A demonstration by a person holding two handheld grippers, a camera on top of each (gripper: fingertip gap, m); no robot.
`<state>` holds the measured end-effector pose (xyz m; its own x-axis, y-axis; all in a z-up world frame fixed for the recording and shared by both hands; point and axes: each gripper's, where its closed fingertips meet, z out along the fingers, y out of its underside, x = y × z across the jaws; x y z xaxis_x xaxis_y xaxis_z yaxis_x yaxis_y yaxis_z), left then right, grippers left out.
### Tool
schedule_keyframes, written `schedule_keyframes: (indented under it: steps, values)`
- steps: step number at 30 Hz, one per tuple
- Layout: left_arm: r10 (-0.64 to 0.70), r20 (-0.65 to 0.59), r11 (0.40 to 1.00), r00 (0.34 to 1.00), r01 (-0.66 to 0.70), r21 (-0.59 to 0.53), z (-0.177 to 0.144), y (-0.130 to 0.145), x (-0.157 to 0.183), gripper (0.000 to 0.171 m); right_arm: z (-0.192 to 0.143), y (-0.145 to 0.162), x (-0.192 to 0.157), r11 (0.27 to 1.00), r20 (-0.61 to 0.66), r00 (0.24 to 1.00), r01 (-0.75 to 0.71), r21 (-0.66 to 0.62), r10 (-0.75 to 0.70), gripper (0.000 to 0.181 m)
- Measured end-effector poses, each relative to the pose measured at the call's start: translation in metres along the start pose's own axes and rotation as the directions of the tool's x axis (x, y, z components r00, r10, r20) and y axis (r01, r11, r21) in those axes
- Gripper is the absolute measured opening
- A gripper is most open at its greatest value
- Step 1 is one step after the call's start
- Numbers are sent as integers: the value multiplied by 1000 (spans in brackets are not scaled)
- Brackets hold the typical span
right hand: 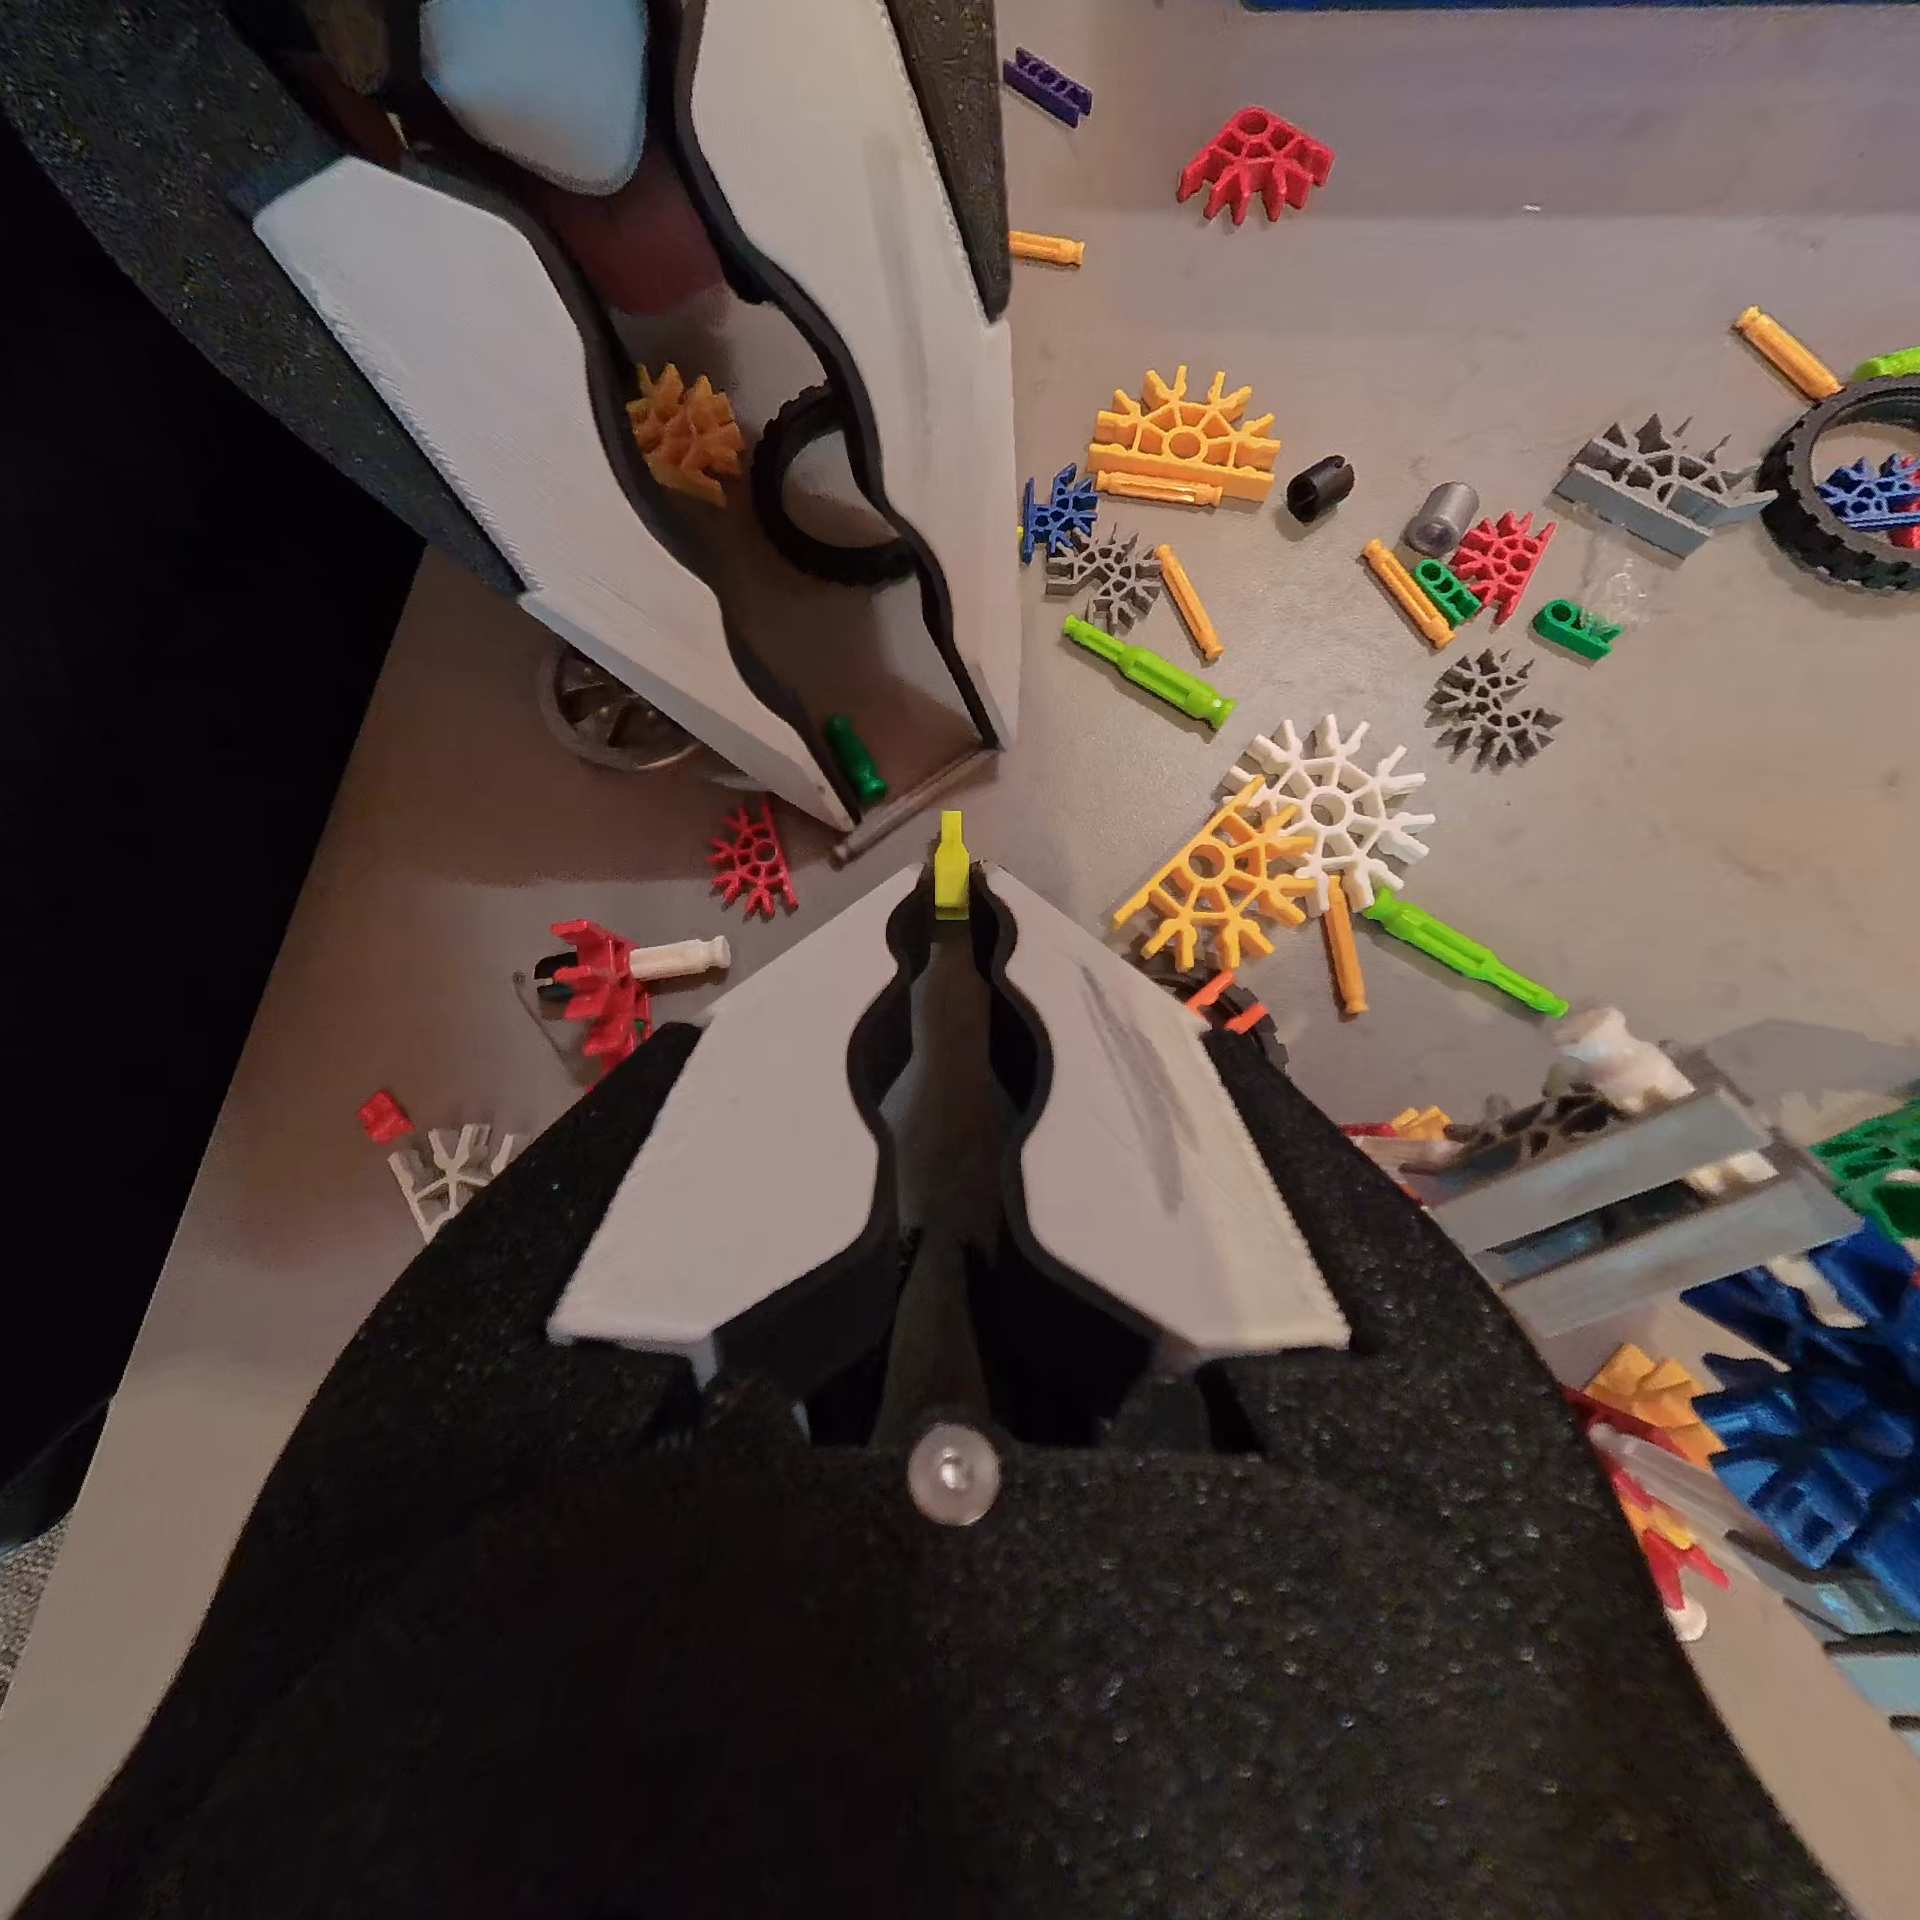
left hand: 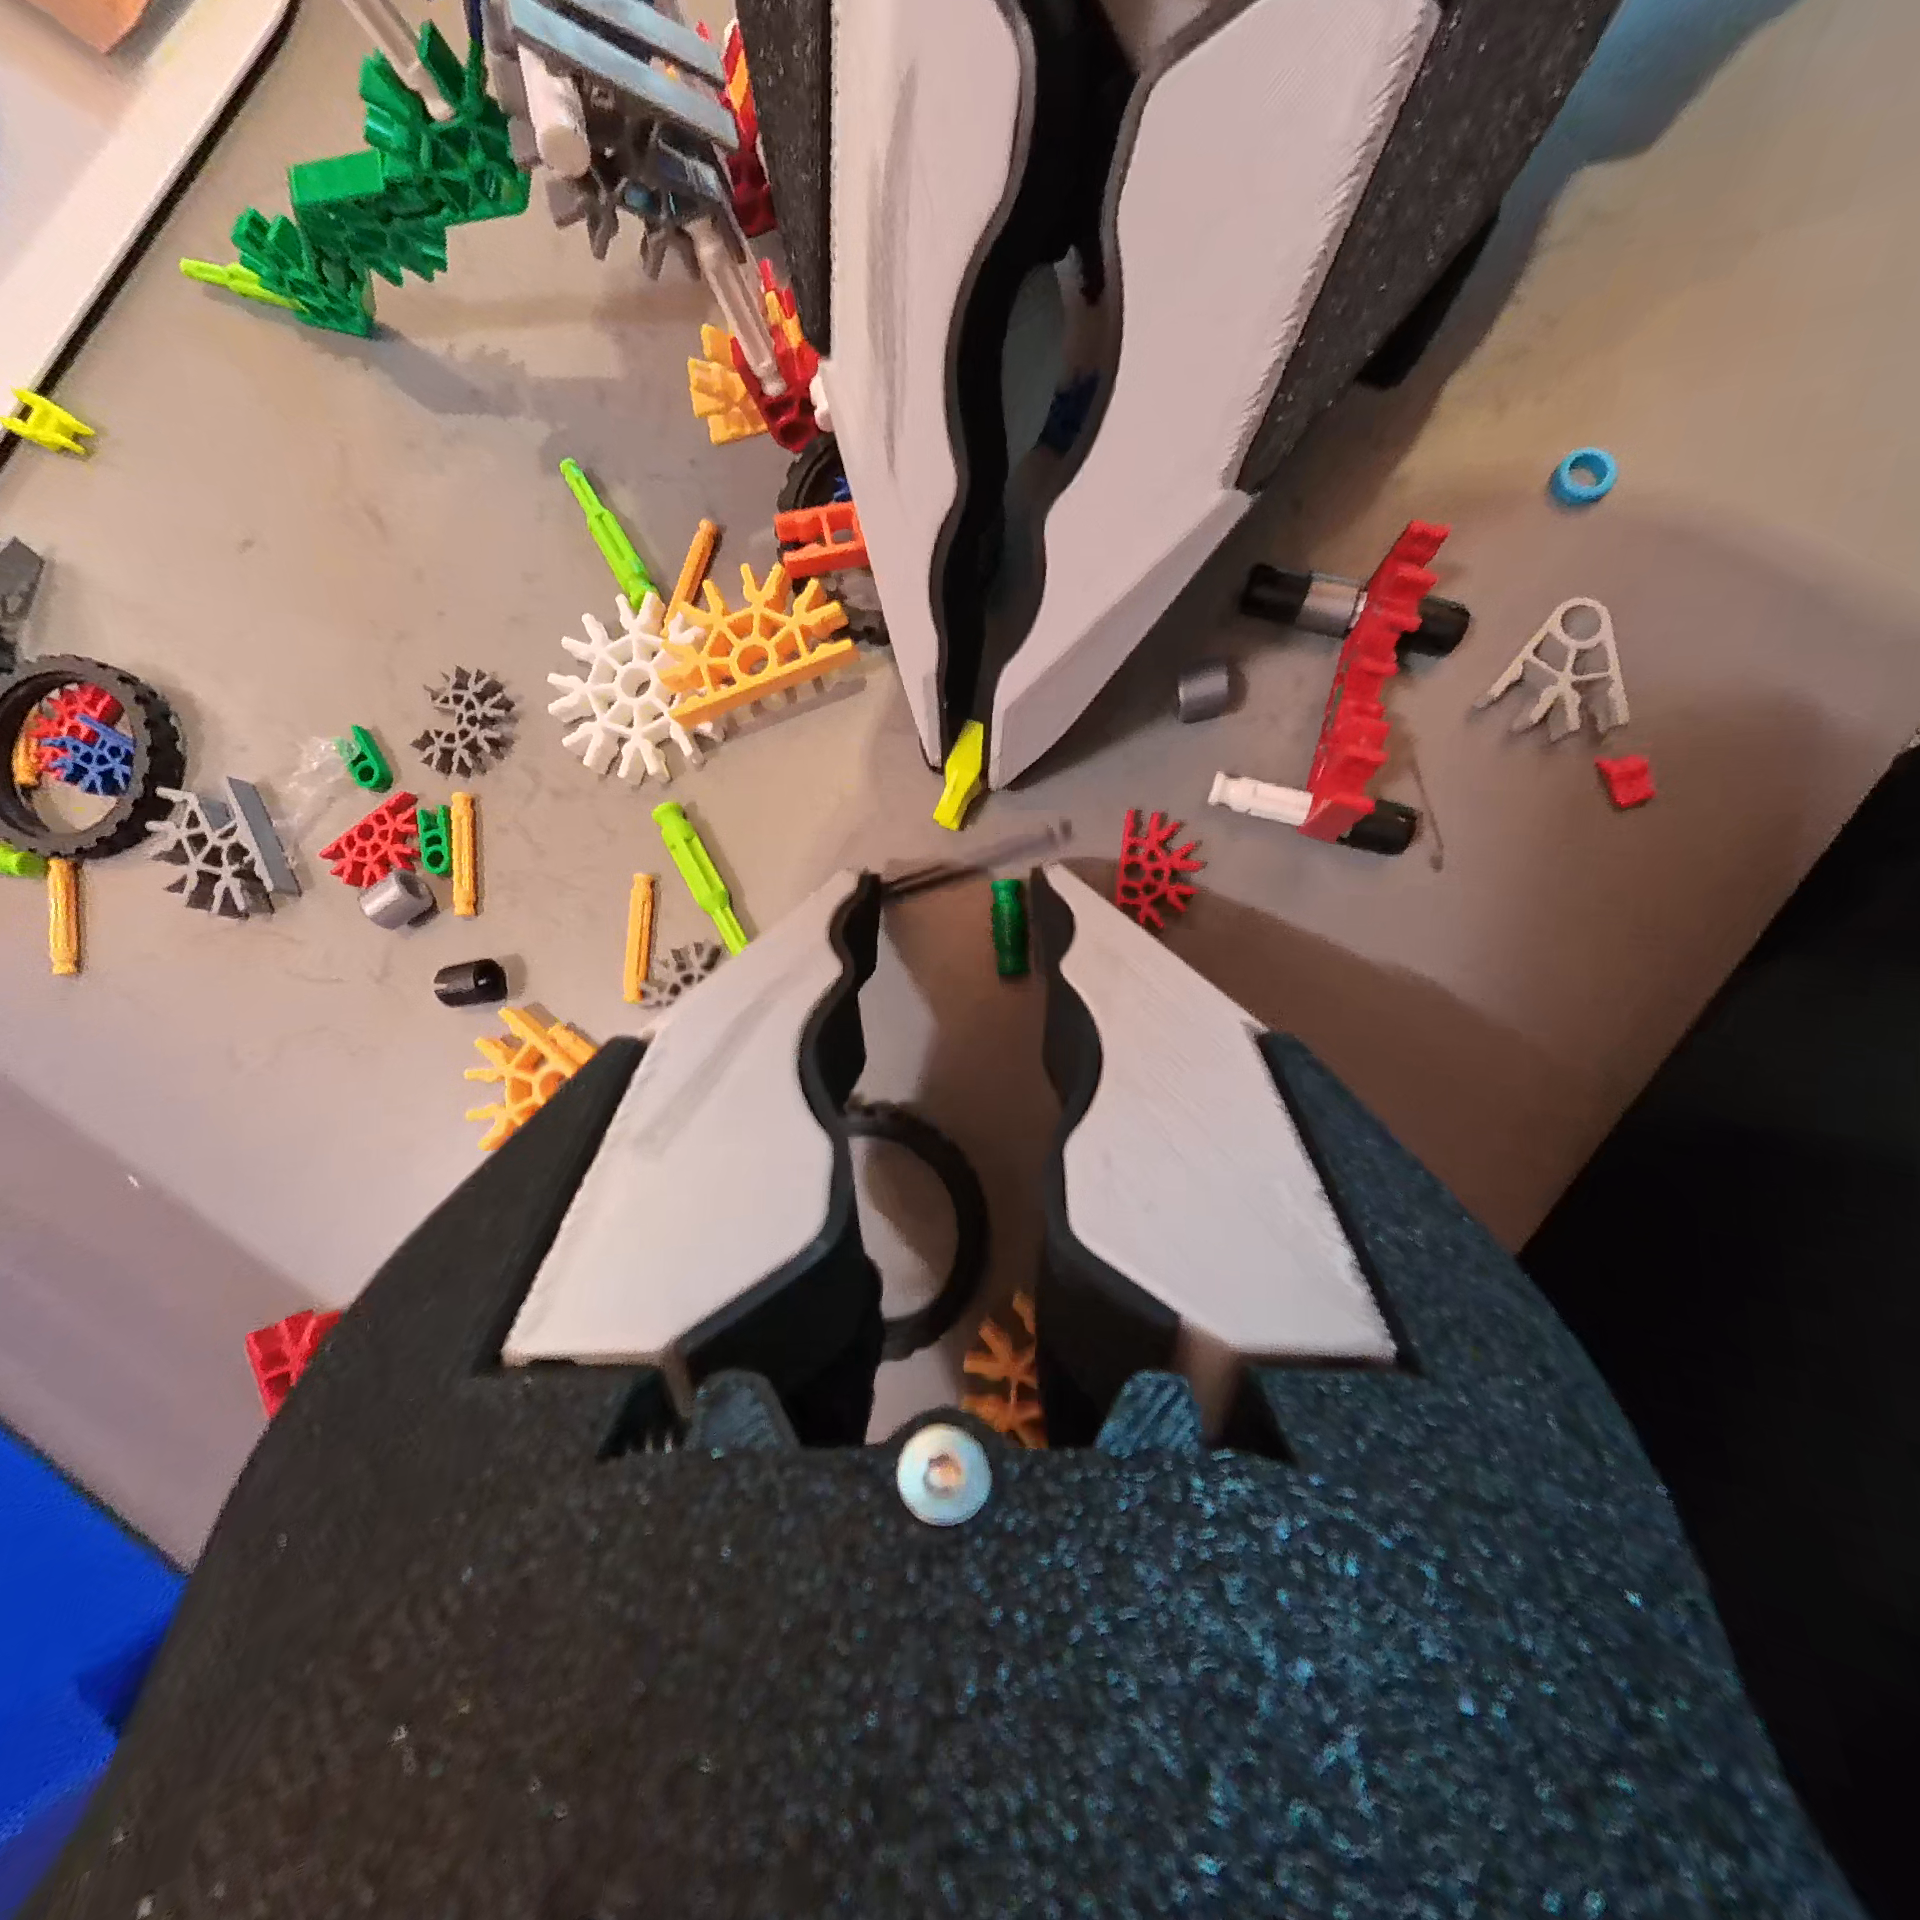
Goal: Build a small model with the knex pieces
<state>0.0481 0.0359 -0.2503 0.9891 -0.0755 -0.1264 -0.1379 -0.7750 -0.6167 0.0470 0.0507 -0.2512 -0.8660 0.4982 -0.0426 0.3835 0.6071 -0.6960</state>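
The right gripper [right hand: 952, 883] has its jaws clenched on a small yellow-green rod [right hand: 950, 864], whose end sticks out past the tips; the left wrist view shows the same rod [left hand: 960, 771] pinched at the tips, tilted above the grey desk [left hand: 312, 520]. The left gripper [left hand: 956, 883] faces it nearly tip to tip with its jaws released and a clear gap between them. A thin grey rod [left hand: 982, 857] appears to span that gap at the tips, blurred; whether it is held I cannot tell. A short dark green rod [left hand: 1007, 927] lies on the desk in that gap, and a black tyre ring [left hand: 914, 1226] lies farther back between the fingers. Just to the side sits a red fan-shaped connector [left hand: 1155, 868]. Loose building pieces are scattered about, among them a white snowflake connector [right hand: 1330, 810] touching an orange half-wheel connector [right hand: 1216, 894].
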Motion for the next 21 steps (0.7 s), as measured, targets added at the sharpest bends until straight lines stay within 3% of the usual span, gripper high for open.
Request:
schedule_keyframes:
  steps: [21]
  values:
    - [40, -28, 998, 999, -39, 52, 8, -10, 6, 22, 0, 1, -1, 999, 17, 999, 37, 11, -37, 6]
